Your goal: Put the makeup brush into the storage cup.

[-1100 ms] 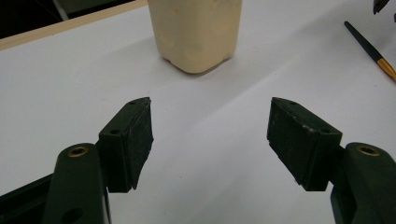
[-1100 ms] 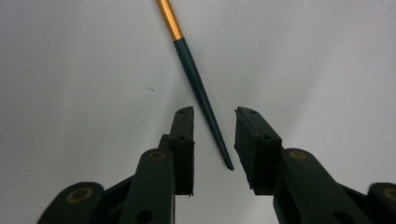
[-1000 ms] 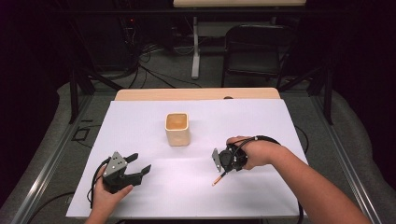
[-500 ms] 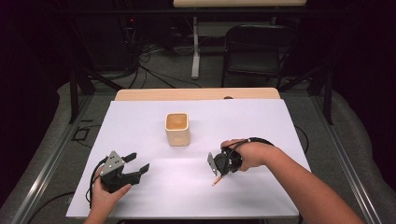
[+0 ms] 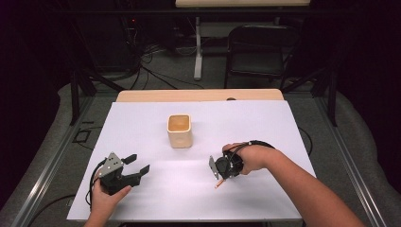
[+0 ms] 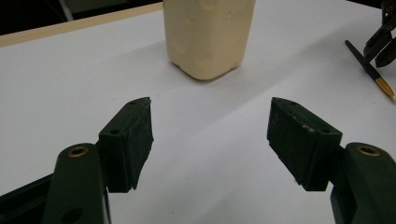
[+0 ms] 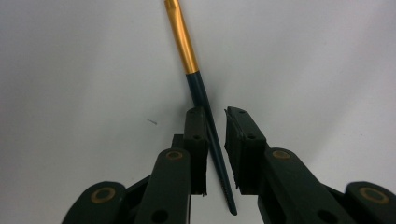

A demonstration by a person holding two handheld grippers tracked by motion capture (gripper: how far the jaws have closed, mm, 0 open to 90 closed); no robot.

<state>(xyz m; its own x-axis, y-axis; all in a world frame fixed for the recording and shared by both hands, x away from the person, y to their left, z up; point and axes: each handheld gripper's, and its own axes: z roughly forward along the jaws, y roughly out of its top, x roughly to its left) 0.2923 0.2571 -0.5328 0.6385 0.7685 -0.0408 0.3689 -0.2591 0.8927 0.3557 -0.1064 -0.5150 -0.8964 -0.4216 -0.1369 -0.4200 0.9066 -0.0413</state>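
Note:
A thin paintbrush (image 5: 219, 183) with a dark handle and gold ferrule (image 7: 182, 37) lies on the white table cover. My right gripper (image 5: 216, 176) points down over it and its jaws have just been closing. The handle runs between them, close against one pad, with a narrow gap to the other, so the right gripper (image 7: 215, 112) stands nearly closed but open. My left gripper (image 5: 138, 162) rests at the near left, open, with nothing between its pads (image 6: 135, 135). In the left gripper view the brush (image 6: 373, 74) lies at the far right under the right gripper (image 6: 380, 44).
A cream square cup (image 5: 179, 132) stands upright mid-table, straight ahead of the left gripper (image 6: 210, 116), where the cup (image 6: 208, 37) shows close. The white cover (image 5: 265, 123) spans the table. A wooden edge (image 5: 198, 96) runs along the back, with a black chair (image 5: 257, 52) beyond.
My right hand has shifted slightly left and toward the near edge, settling over the brush. The left gripper and the cup have not moved.

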